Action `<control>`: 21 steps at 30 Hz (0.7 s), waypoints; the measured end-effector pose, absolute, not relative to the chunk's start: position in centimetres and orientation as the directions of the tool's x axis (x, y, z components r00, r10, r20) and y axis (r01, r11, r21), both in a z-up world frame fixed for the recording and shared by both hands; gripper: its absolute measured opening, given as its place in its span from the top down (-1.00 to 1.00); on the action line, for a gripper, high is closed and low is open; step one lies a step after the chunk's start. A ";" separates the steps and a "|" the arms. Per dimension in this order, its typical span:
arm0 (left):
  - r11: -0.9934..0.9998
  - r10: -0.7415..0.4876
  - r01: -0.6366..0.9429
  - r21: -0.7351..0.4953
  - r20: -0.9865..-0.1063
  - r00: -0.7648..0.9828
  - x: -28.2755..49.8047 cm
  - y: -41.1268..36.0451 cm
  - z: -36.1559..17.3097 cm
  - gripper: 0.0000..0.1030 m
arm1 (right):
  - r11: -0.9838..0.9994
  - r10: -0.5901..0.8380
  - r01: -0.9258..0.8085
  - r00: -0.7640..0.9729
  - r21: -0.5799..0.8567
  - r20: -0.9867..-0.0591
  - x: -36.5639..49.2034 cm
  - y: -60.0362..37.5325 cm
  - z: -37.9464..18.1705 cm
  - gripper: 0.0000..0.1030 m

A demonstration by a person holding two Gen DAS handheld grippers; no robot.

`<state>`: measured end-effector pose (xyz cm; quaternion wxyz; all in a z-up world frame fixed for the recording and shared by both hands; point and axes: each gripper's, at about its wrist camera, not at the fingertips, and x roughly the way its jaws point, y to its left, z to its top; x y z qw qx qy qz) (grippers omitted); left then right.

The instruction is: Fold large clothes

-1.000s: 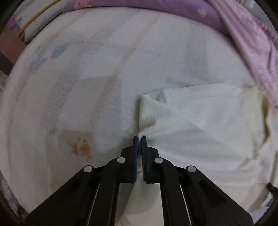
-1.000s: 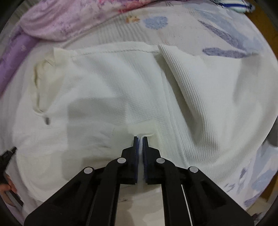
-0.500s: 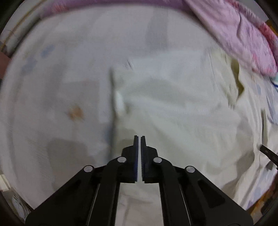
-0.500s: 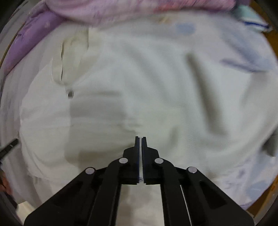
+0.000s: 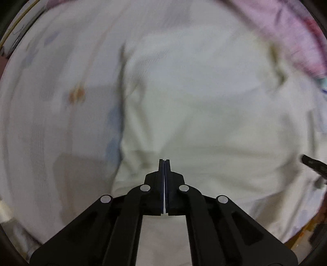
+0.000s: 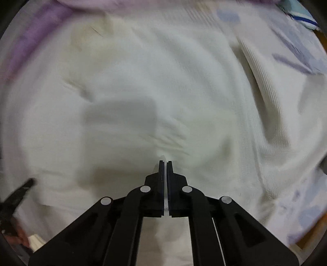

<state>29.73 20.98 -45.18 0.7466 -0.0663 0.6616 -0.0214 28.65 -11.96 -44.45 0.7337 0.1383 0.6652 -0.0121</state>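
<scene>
A large cream-white knit garment [image 5: 204,112] lies spread flat on a bed, its straight left edge just left of my left gripper [image 5: 164,161]. That gripper hangs above the cloth, pointing down, jaws shut, with nothing seen between them. In the right wrist view the same garment [image 6: 143,71] fills the picture. My right gripper [image 6: 165,162] is shut, and small creases fan out from its tips, so it seems to pinch the fabric. A ribbed band [image 6: 263,81] of the garment curves down the right side.
A pale printed bed sheet [image 5: 51,122] surrounds the garment. A pink blanket [image 5: 296,41] is bunched at the far right, and purple bedding [image 6: 30,41] lies at the far left. The other gripper's dark tip [image 6: 18,194] shows at the left edge. A striped cloth [image 6: 300,14] lies top right.
Both grippers have travelled inward over the garment and risen a little. The left one, which pinched a fold at the garment's left edge, now stands over the body. The picture is blurred by motion.
</scene>
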 end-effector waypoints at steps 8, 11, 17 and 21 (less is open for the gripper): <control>0.991 -0.125 0.058 -0.120 -0.987 0.100 28.0 16.0 -50.5 0.99 | 0.958 0.274 0.073 0.057 0.278 -0.960 29.2 -5.0 -48.2 1.00; 1.000 -0.018 0.003 -0.018 -0.998 0.067 27.4 18.1 -49.4 0.99 | 0.974 0.079 0.207 0.071 0.092 -0.994 27.9 -9.7 -46.5 1.00; 0.987 -0.055 -0.151 -0.064 -0.996 0.066 28.0 22.8 -50.8 0.96 | 0.954 0.122 0.269 0.057 0.133 -0.991 28.7 -12.0 -48.4 1.00; 0.995 -0.011 -0.103 -0.016 -0.998 0.056 28.8 22.0 -50.3 0.95 | 0.950 0.116 0.287 0.043 0.124 -0.992 28.2 -10.8 -47.4 1.00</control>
